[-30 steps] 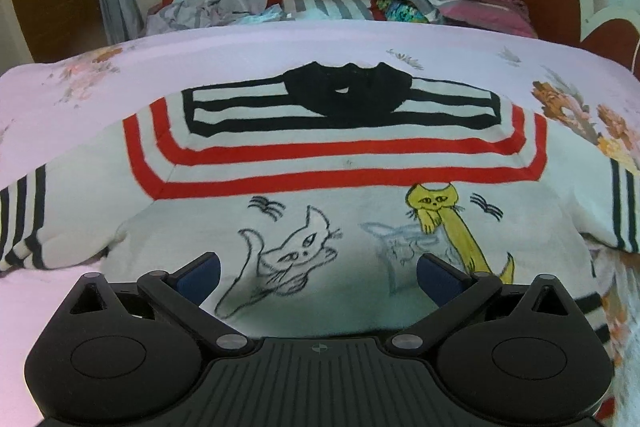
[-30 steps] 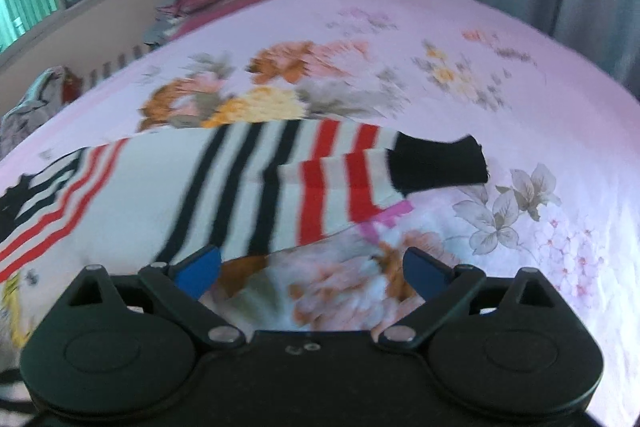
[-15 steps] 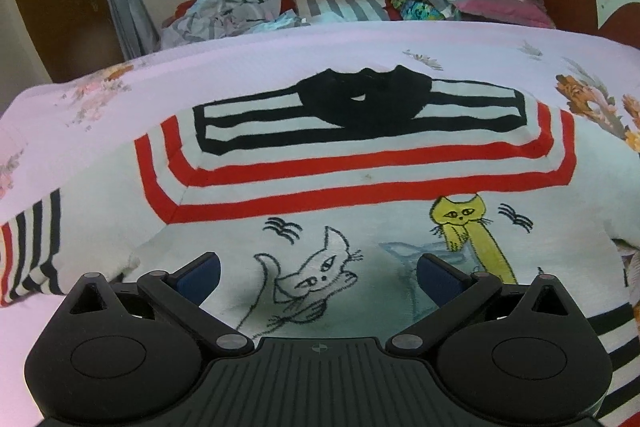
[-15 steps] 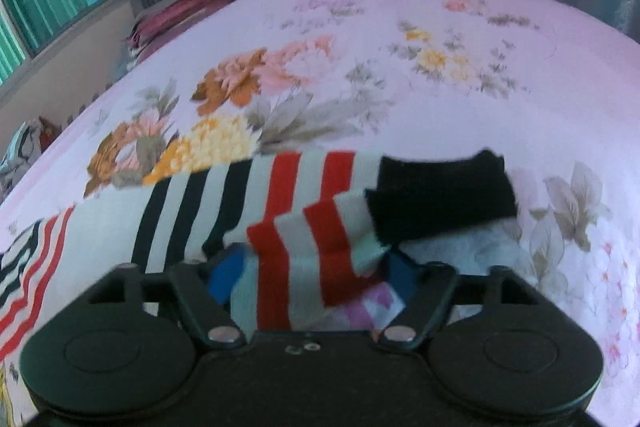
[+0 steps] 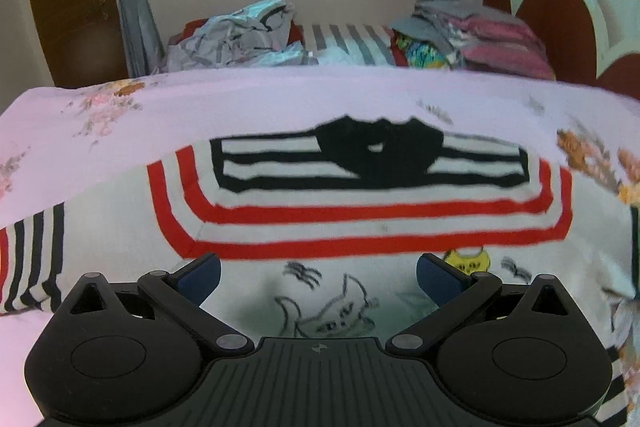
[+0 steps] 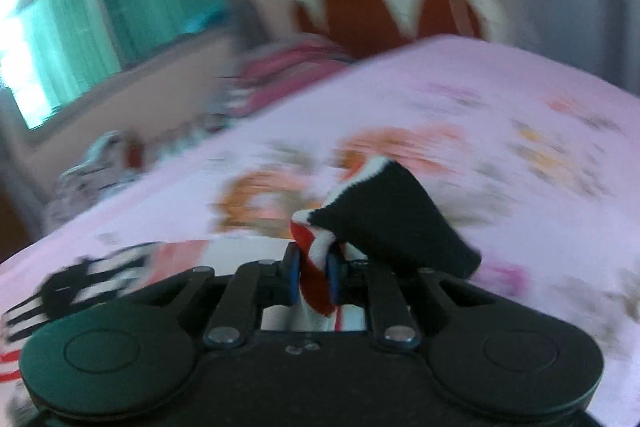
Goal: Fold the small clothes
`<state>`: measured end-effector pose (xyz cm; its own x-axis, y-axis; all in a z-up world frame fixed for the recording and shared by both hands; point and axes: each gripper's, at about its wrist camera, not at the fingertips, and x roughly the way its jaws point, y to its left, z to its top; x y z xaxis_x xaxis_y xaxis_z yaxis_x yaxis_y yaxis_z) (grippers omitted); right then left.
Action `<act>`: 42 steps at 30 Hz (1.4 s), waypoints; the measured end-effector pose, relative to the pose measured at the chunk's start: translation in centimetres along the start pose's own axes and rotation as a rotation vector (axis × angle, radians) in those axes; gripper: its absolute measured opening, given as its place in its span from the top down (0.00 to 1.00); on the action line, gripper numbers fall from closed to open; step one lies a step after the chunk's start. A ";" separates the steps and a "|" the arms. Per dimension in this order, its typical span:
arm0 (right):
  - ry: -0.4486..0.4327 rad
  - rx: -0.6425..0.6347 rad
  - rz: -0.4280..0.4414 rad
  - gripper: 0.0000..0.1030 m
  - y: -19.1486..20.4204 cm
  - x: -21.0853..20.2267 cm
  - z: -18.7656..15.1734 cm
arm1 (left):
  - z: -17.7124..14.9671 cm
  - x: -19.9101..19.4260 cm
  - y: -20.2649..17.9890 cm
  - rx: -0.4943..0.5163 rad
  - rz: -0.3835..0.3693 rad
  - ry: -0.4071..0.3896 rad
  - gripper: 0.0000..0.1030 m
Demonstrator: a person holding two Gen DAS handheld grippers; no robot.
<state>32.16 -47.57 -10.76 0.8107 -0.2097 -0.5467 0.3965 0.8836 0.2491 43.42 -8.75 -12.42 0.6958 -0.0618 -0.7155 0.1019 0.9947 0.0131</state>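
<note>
Pinching the sleeve (image 6: 316, 259), right claw (image 6: 312, 279) just closed — black cuff (image 6: 400, 219) juts up-right; left claw (image 5: 318, 277) gapes empty.

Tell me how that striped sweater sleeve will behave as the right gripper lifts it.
Probably floppy: the black cuff already droops sideways past the right gripper, whose jaws have just been closing and now pinch the sleeve. It looks like soft knit, so likely light and not slippery. The sweater body lies flat on the bedsheet and may drag along.
</note>
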 end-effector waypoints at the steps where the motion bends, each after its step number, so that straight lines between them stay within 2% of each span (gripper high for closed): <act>1: 0.003 -0.025 0.039 0.86 1.9 0.1 -0.1 | 0.2 0.0 0.5 -0.007 -0.001 -0.004 0.00; 6: 0.064 -0.138 0.220 0.86 12.0 1.5 -2.5 | 0.6 0.4 3.6 -0.031 -0.033 -0.004 0.00; 10: 0.189 -0.224 0.321 0.86 19.1 4.2 -6.1 | 0.4 1.2 6.5 -0.065 -0.053 0.029 0.00; 13: 0.274 -0.271 0.361 0.73 22.9 5.8 -8.4 | 0.1 1.9 8.4 -0.089 -0.068 0.050 0.00; 15: 0.300 -0.294 0.389 0.54 24.4 6.1 -8.9 | -0.1 2.3 9.0 -0.093 -0.085 0.058 0.00; 17: 0.284 -0.304 0.401 0.44 24.8 5.4 -8.9 | -0.3 2.9 9.2 -0.092 -0.117 0.065 0.00; 20: 0.262 -0.321 0.388 0.44 23.8 3.7 -8.3 | -0.8 3.4 8.4 -0.074 -0.191 0.072 0.00; 25: 0.174 -0.361 0.190 0.40 18.7 1.1 -8.1 | -1.2 5.0 5.2 -0.023 -0.290 0.117 0.00; 28: 0.171 -0.322 0.080 0.40 14.2 0.8 -8.2 | -1.8 6.8 4.8 -0.071 -0.300 0.175 0.01; 29: 0.174 -0.307 0.051 0.40 13.0 1.0 -8.3 | -2.0 7.0 4.9 -0.095 -0.303 0.181 0.07; 30: 0.177 -0.292 0.026 0.40 12.0 1.3 -8.3 | -2.3 7.2 5.1 -0.119 -0.312 0.176 0.26; 32: 0.180 -0.270 -0.001 0.40 10.2 1.1 -8.8 | -2.3 7.7 5.6 -0.153 -0.311 0.160 0.39; 33: 0.183 -0.261 -0.006 0.40 9.7 1.2 -8.8 | -2.4 7.8 5.7 -0.168 -0.320 0.149 0.55; 34: 0.183 -0.254 -0.010 0.40 9.3 1.3 -8.9 | -2.5 7.9 6.1 -0.186 -0.334 0.145 0.62; 36: 0.186 -0.254 -0.017 0.40 8.9 1.5 -9.1 | -2.3 8.4 6.5 -0.205 -0.332 0.146 0.87; 40: 0.201 -0.252 -0.021 0.40 8.5 2.3 -9.3 | -2.2 8.4 6.4 -0.209 -0.342 0.145 0.91; 42: 0.204 -0.248 -0.020 0.40 8.2 2.2 -9.3 | -1.9 7.9 6.4 -0.214 -0.341 0.108 0.92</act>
<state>33.22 -36.92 -17.34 0.6910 -0.1621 -0.7044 0.2740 0.9606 0.0478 48.19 -2.71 -19.32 0.5684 -0.3934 -0.7226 0.1557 0.9138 -0.3751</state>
